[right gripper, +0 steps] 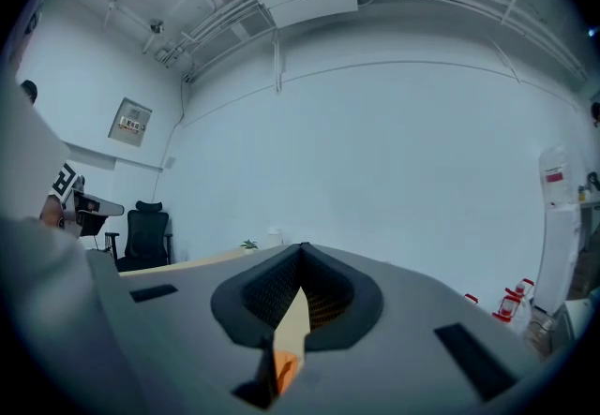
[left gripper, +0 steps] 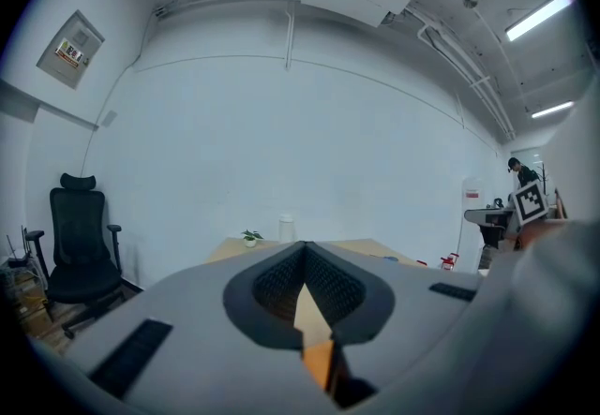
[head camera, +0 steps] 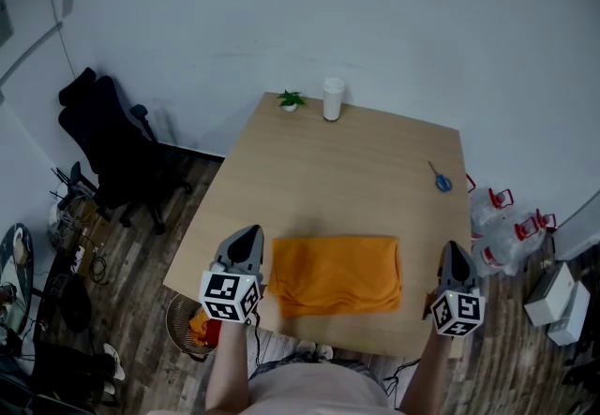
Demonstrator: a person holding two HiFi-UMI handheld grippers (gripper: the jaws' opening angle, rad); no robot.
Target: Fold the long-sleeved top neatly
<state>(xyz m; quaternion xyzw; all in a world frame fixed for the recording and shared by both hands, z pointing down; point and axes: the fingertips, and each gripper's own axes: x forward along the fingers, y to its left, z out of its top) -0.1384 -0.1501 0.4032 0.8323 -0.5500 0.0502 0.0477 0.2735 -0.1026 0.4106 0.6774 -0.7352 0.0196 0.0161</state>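
An orange long-sleeved top [head camera: 337, 274] lies folded into a neat rectangle near the front edge of the wooden table [head camera: 356, 170]. My left gripper [head camera: 247, 237] hovers just left of the top, shut and empty. To the right of the top my right gripper [head camera: 456, 249] is held apart from it, also shut with nothing in it. In the left gripper view the closed jaws fill the lower frame and a sliver of orange cloth [left gripper: 319, 362] shows through the slit. The right gripper view shows the same, with a small orange patch [right gripper: 284, 368] below the tips.
A small potted plant [head camera: 291, 101] and a white cup [head camera: 333, 98] stand at the table's far edge. Blue scissors [head camera: 442, 181] lie at the right side. A black office chair [head camera: 112, 146] is to the left, white bags [head camera: 506, 230] to the right, a basket [head camera: 192, 321] under the table's front left corner.
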